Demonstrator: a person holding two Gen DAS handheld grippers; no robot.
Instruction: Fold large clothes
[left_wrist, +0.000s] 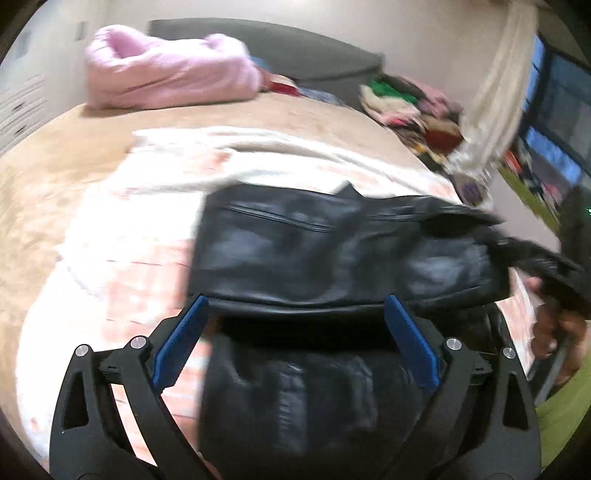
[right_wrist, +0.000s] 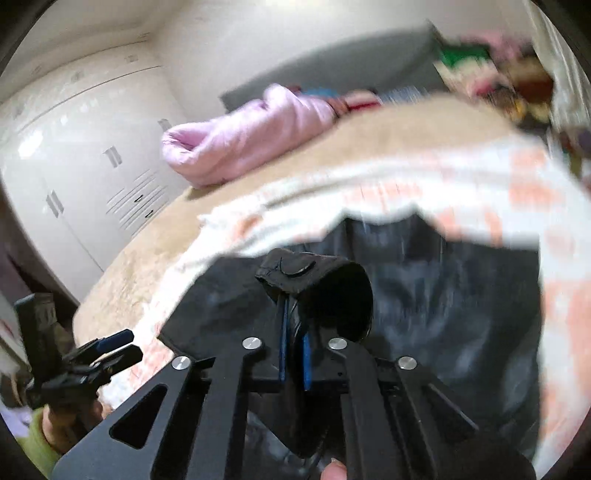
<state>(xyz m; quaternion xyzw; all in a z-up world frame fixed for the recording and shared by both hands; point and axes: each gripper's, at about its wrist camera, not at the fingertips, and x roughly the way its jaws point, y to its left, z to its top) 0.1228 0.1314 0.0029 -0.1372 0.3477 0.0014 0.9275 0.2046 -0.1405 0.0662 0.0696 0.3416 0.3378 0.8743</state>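
Note:
Dark denim jeans (left_wrist: 332, 251) lie folded on a white and orange patterned cloth (left_wrist: 129, 240) spread over the bed. My left gripper (left_wrist: 295, 301) stands wide open just above the jeans' near fold, its blue pads (left_wrist: 181, 339) clear of the fabric. In the right wrist view my right gripper (right_wrist: 295, 325) is shut on the jeans' waistband (right_wrist: 295, 273), the part with the button, which is lifted and curls over the fingertips. The rest of the jeans (right_wrist: 443, 295) spreads out behind it. The left gripper (right_wrist: 110, 343) also shows at the lower left there, held by a hand.
A rolled pink quilt (left_wrist: 166, 70) lies at the far side of the beige bed cover (left_wrist: 55, 166), in front of a grey headboard (left_wrist: 277, 48). A heap of mixed clothes (left_wrist: 406, 107) sits at the far right. White wardrobe doors (right_wrist: 74, 166) stand left of the bed.

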